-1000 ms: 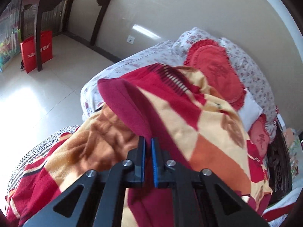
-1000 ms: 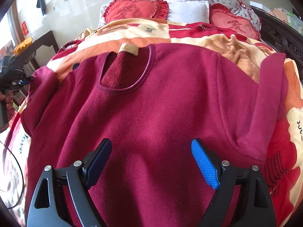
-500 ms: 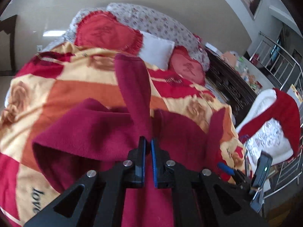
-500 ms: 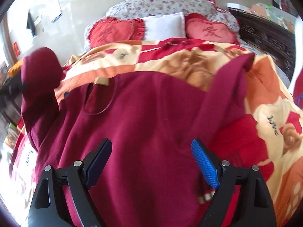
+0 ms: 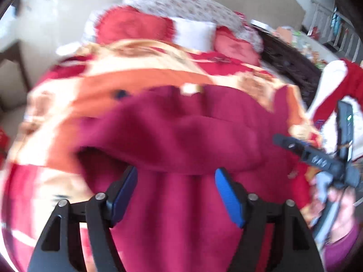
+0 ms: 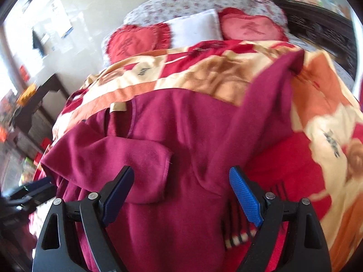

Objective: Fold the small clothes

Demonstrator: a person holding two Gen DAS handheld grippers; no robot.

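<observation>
A dark red long-sleeved top (image 6: 181, 158) lies spread on the patterned blanket, neck toward the pillows, with a tan label (image 6: 118, 107) at its collar. Its left sleeve (image 6: 118, 156) lies folded across the chest. Its right sleeve (image 6: 270, 104) stretches up and to the right over the blanket. In the blurred left wrist view the top (image 5: 181, 136) fills the middle. My left gripper (image 5: 175, 188) is open and empty just above the folded sleeve. My right gripper (image 6: 181, 190) is open and empty above the lower body of the top.
The red, orange and cream blanket (image 6: 226, 72) covers the bed. Two red heart cushions (image 6: 138, 40) and a white pillow (image 6: 195, 27) lie at the head. A dark carved bed frame (image 6: 322, 34) runs along the right. A dark table (image 6: 34, 104) stands at the left.
My left gripper has opened and let go of the left sleeve, which now lies folded across the chest. The right gripper stays open and has shifted slightly.
</observation>
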